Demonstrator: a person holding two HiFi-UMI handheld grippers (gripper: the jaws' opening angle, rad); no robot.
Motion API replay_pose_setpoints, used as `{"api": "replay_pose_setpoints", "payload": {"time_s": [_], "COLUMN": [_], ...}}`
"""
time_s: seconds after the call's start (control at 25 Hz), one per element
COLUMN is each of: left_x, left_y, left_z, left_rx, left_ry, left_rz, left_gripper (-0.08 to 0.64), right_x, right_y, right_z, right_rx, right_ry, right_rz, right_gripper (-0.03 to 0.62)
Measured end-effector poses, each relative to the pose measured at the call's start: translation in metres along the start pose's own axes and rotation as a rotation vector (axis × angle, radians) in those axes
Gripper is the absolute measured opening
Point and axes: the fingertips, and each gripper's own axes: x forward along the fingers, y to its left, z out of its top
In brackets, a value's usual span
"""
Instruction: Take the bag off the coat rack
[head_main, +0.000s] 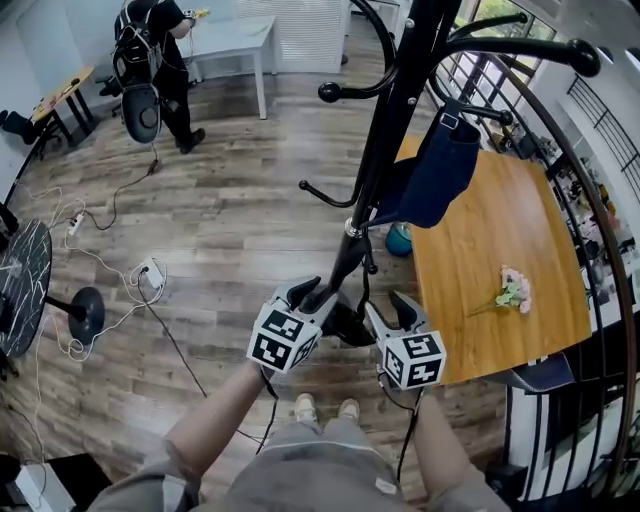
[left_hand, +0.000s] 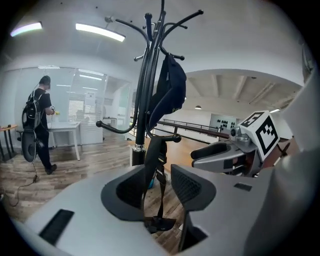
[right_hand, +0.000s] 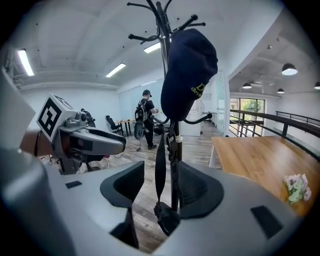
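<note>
bag (head_main: 440, 170), one, hangs on one coat rack (head_main: 395, 120); left gripper (head_main: 312, 292) and right gripper (head_main: 388, 305), fingers wide.

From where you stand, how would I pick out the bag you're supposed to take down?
Find the tall black coat rack beside the wooden table. The bag hangs from an upper hook on the table side. It is dark navy fabric and the only thing on the rack; every other hook in view is bare.
</note>
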Motion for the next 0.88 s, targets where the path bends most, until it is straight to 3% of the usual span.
{"api": "replay_pose_setpoints", "payload": {"time_s": [0.36,0.52,0.88], "left_x": [0.056,0.073,0.106], "left_y": [0.019,0.024,0.026], "left_z": [-0.022,-0.033,-0.043], "left_rx": [-0.059,-0.069,-0.059], "left_ry": [0.055,0.072,0.065], "left_rz": [-0.018,-0.017,-0.012], "left_gripper": [0.17,0.17,0.152], "right_x": [0.058,0.073,0.103], "right_y": [-0.027,-0.038,-0.042], "right_z": [-0.023,-0.024,-0.045], "right_rx": [0.034,-0.041,-0.048], "right_ry": [0.038,0.012,0.054], "right_rz": [0.006,-0.04,0.043], "right_gripper": [0.207,0.207,0.207]}}
